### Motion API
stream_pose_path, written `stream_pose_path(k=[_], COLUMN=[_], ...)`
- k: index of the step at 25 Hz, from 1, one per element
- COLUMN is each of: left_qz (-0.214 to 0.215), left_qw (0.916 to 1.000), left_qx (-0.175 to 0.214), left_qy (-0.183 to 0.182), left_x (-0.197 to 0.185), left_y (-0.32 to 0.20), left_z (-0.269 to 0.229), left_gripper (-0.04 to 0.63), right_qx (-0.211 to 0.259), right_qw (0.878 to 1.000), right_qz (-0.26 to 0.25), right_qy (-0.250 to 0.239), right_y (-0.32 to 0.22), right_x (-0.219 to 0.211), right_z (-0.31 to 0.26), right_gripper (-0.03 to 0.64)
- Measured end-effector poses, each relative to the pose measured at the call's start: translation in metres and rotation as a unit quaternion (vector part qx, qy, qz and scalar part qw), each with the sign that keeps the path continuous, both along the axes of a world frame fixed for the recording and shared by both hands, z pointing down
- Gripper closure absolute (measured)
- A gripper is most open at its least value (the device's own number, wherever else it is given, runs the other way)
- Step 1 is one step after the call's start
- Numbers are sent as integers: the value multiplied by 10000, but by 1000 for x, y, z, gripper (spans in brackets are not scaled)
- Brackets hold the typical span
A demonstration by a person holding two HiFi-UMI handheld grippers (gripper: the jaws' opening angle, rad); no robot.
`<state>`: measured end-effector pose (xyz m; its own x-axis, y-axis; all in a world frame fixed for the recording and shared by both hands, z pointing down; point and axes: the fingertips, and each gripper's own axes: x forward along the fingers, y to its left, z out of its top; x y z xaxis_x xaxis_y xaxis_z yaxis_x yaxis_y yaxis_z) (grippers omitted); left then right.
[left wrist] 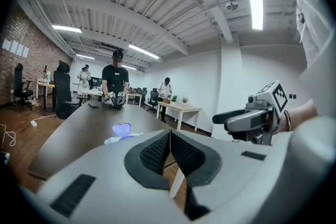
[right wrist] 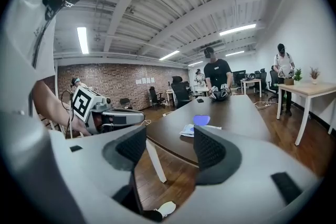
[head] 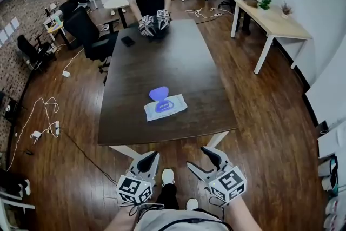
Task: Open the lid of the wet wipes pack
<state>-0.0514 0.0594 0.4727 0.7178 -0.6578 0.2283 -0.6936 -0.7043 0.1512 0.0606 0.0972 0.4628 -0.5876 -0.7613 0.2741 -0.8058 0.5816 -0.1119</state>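
Note:
A white wet wipes pack lies flat near the front of the dark table, its blue lid standing up open at the far side. The pack also shows low in the left gripper view, and the pack with its raised lid shows in the right gripper view. My left gripper is held below the table's front edge with its jaws shut together and nothing between them. My right gripper hangs beside it, open and empty. Both are well short of the pack.
A person stands at the table's far end with two grippers resting on it, a dark phone beside them. Office chairs stand at the left, a light wooden table at the right. Cables lie on the wooden floor.

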Motion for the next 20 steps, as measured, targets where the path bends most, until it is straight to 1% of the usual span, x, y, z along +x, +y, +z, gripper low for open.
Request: stream_pose_path(k=[3, 8, 11, 17, 20], left_qz=[-54, -113, -103, 58, 152], left_qw=[10000, 9999, 9998, 9997, 9994], left_qx=[3, 87, 154, 235, 276], left_qy=[0, 53, 78, 79, 120], left_x=[-1, -6, -9, -16, -24], left_y=[37, 75, 85, 95, 94], left_z=[-4, -20, -27, -35, -42], left_gripper=[589, 589, 589, 589, 589], right_qx=[-5, -10, -5, -3, 75], right_qw=[10000, 10000, 9999, 9995, 9994], right_qz=[39, 60, 79, 317, 348], right_qy=[-28, -14, 66, -49, -36], right_y=[35, 72, 84, 97, 96], right_x=[9, 12, 10, 3, -8], right_z=[0, -3, -3, -11, -22], right_gripper=[324, 324, 324, 322, 324])
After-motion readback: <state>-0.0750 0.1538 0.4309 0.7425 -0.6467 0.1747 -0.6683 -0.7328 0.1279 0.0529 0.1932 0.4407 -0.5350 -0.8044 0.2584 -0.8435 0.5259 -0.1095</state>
